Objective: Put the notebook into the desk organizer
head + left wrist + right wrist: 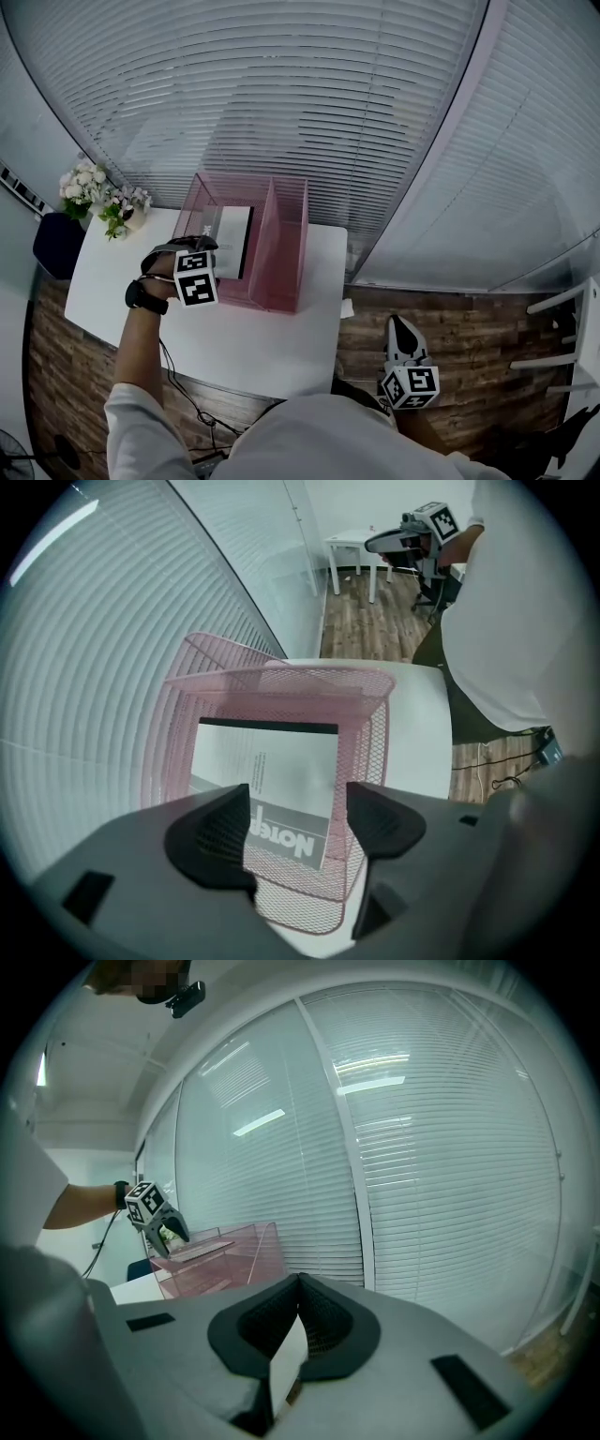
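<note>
The pink mesh desk organizer (286, 239) stands at the back of the white table (262, 342). The grey and white notebook (231, 239) lies in its left compartment, cover up. My left gripper (194, 246) hovers at that compartment's near edge, open; the notebook (272, 780) shows between its fingers (211, 841) through the mesh (300, 902), untouched. My right gripper (397, 325) hangs off the table at the lower right, over the wooden floor. Its jaws (298, 1288) are shut, with a thin white strip showing at the seam.
A vase of white flowers (99, 200) stands at the table's back left corner, a dark blue seat (54, 246) beyond it. Window blinds (281, 84) run close behind the organizer. Cables (187, 398) hang off the table's front edge. A small white table (354, 547) stands farther back.
</note>
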Available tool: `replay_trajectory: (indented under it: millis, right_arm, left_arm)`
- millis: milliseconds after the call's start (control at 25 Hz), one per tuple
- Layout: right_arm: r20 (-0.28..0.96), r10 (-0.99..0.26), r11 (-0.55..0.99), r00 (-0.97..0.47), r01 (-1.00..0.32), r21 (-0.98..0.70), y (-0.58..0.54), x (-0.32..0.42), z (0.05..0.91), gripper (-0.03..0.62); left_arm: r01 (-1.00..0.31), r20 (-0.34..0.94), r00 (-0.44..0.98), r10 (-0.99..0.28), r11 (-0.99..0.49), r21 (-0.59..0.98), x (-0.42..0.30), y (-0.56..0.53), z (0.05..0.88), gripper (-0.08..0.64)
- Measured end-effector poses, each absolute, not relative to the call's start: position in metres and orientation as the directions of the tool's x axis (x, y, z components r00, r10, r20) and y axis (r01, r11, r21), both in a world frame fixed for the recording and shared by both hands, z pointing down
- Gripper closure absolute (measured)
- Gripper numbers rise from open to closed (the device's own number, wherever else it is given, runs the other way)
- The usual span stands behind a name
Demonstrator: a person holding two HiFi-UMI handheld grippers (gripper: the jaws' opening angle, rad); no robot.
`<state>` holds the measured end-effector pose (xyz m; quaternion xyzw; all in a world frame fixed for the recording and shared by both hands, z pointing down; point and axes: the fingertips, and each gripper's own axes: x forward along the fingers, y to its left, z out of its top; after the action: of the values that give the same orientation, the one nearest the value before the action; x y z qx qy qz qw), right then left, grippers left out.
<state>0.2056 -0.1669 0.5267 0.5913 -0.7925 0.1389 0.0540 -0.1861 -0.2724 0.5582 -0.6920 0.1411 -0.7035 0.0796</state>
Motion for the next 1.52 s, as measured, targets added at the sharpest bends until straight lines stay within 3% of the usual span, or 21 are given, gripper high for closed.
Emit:
replay_trajectory:
  millis: [360,680,960,1520]
  right_arm:
    - [0.218,-0.907,0.332,-0.361,-0.93,-0.159,-0.171,0.186,0.516,0.58]
    - [0.183,-0.877,0.422,-0.445,-0.894,-0.152,-0.179,0.15,0.501,0.58]
    - [0.156,-0.839,0.504,-0.521,-0.852,-0.141,-0.177,0.122,0.487,0.58]
    - [0.122,-0.775,0.614,-0.62,-0.785,-0.086,-0.17,0.069,0.466,0.58]
  left_arm:
    - [-0.268,0.794,0.062,-0.604,-0.777,-0.57,-0.191,-0.263,0.502,0.359]
    - [-0.52,0.591,0.112,-0.799,-0.553,-0.651,-0.199,-0.218,0.455,0.489]
    - [-0.718,0.426,0.126,-0.896,-0.378,-0.584,-0.191,-0.162,0.435,0.551]
    - [-0.957,0.227,0.145,-0.963,-0.195,-0.216,-0.194,-0.086,0.433,0.552]
